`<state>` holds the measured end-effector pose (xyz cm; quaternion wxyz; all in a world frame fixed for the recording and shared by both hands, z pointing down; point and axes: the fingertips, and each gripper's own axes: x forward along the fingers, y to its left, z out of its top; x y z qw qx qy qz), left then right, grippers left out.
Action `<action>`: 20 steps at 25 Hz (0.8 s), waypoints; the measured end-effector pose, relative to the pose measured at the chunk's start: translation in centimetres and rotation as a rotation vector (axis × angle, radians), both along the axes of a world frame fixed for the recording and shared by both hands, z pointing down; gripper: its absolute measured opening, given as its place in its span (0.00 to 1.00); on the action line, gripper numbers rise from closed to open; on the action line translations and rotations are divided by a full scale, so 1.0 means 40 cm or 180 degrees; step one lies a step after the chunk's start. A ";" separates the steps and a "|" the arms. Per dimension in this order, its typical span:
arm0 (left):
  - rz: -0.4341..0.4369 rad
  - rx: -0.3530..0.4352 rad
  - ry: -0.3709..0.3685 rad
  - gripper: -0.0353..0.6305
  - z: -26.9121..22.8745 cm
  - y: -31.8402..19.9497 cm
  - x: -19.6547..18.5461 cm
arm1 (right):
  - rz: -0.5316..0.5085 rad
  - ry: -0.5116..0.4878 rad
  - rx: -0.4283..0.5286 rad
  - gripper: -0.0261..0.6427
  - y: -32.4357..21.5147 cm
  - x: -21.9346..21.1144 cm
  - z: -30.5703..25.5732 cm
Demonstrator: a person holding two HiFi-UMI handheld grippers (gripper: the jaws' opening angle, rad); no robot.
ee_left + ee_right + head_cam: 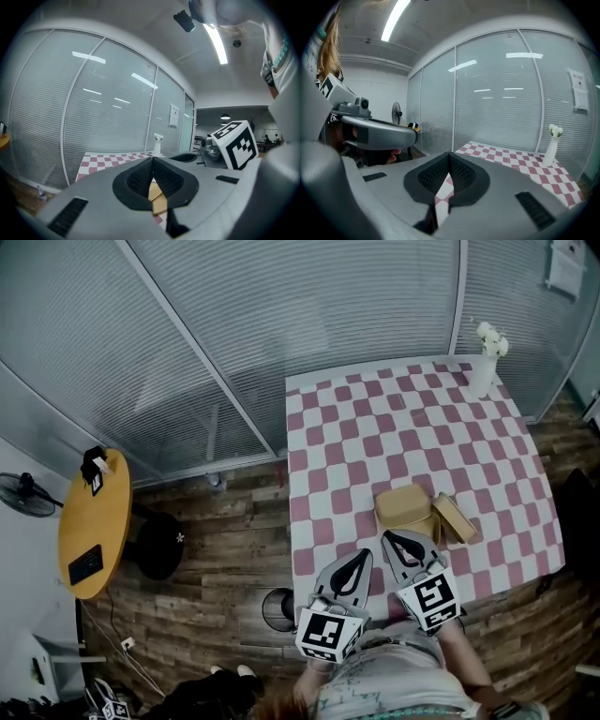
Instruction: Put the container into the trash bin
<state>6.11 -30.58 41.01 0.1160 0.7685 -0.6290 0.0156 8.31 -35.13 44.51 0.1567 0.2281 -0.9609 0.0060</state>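
**Both grippers closed and empty, just short of the container**

- Table with pink-and-white checked cloth; wooden floor to its left and near side.
- Container: tan box lying on the cloth near the table's near edge, right of centre. Its lid stands open and tilted at the box's right side.
- Left gripper: over the near edge of the table, tips near and to the left of the container, apart from it. In the left gripper view its jaws meet at the tips and nothing is between them. The tan box shows through the slot below the tips, farther along the table.
- Right gripper: tips just beside the container's near edge; contact cannot be told from the head view. In the right gripper view the jaws are pressed together at the tips with only checked cloth visible behind them, so it holds nothing.
- Trash bin: small, round and dark, on the floor off the table's near left corner, left of the left gripper.
- White vase with flowers at the far right corner of the table, well apart from the container.
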 end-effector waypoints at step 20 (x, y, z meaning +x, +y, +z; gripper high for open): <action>-0.0464 -0.0232 0.0034 0.06 0.049 -0.018 -0.043 | -0.0372 0.1376 -0.0438 0.14 -0.153 -0.044 0.341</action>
